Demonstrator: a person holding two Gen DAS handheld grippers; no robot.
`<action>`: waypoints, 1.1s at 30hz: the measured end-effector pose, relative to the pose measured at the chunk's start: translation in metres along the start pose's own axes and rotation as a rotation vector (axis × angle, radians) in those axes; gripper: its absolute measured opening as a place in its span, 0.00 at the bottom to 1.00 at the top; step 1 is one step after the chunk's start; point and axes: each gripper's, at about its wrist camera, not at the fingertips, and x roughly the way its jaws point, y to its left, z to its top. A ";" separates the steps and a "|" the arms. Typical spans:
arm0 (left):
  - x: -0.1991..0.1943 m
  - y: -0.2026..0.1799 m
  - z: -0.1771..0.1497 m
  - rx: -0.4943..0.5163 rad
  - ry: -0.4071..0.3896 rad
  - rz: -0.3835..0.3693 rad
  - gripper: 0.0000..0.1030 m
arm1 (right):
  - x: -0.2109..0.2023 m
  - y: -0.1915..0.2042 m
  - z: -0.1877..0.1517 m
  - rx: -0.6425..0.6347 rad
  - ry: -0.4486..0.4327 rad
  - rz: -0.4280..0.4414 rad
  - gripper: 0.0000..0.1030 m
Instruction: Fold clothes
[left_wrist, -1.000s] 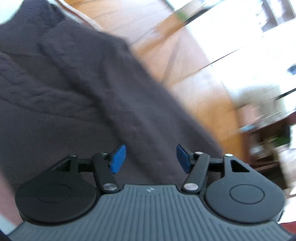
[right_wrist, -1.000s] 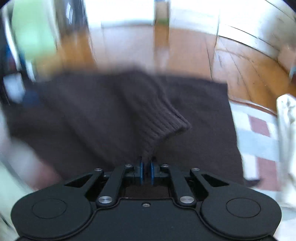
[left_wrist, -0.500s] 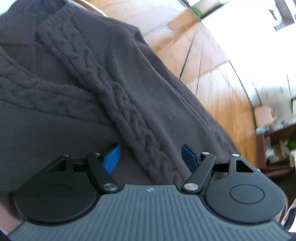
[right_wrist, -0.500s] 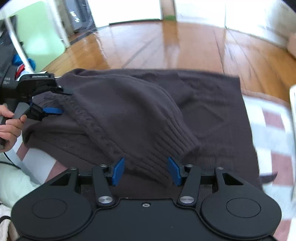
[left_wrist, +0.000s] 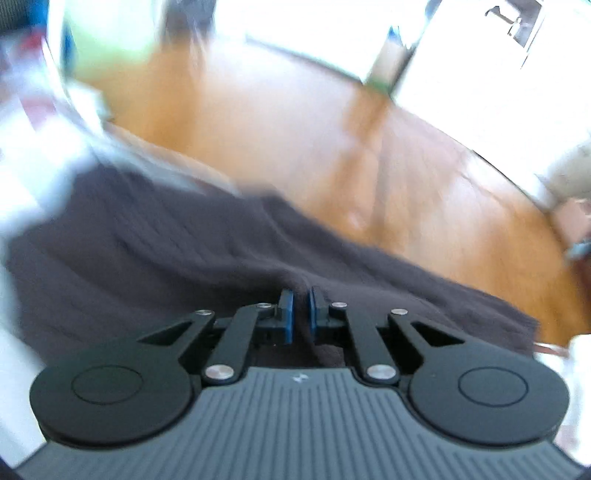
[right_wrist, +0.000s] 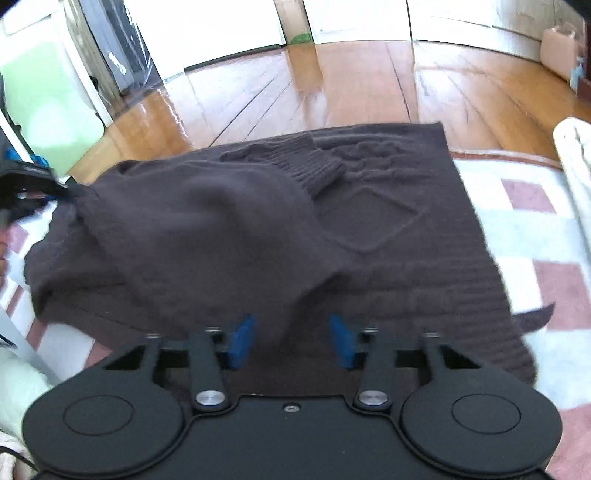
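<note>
Across the far part of both views runs one wooden floor (right_wrist: 362, 88), glossy and plank-lined. Nearer, a single checked rug (right_wrist: 532, 236) in white and dusty pink lies on it, and on that rug is spread the one garment in sight, a dark brown knitted sweater (right_wrist: 388, 221) with a raised diamond and cable pattern. One sleeve is folded across its body, the ribbed cuff (right_wrist: 314, 166) resting near the middle of the knit. A pale, cream bundle (right_wrist: 574, 155) sits at the rug's right edge, too cropped to identify.

Two tools show. The left tool (left_wrist: 299, 317), blurred in its own view, has its blue pads drawn almost together with a ridge of the sweater pinched between them; from the right wrist view it appears at the far left (right_wrist: 40, 184), gripping the sweater's left edge, where the cloth is pulled up into a peak. The right tool (right_wrist: 291, 339) hangs over the near side of the sweater with its two blue pads spread wide and nothing held between them.
</note>
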 end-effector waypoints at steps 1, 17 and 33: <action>-0.005 -0.004 -0.004 0.026 -0.004 0.039 0.08 | 0.000 0.001 0.002 -0.014 0.010 -0.029 0.22; 0.041 0.023 -0.020 -0.202 0.244 -0.129 0.49 | 0.072 -0.070 0.110 0.456 0.085 0.253 0.70; 0.051 0.060 -0.036 -0.343 0.340 -0.100 0.52 | 0.079 0.000 0.106 -0.198 -0.007 -0.084 0.13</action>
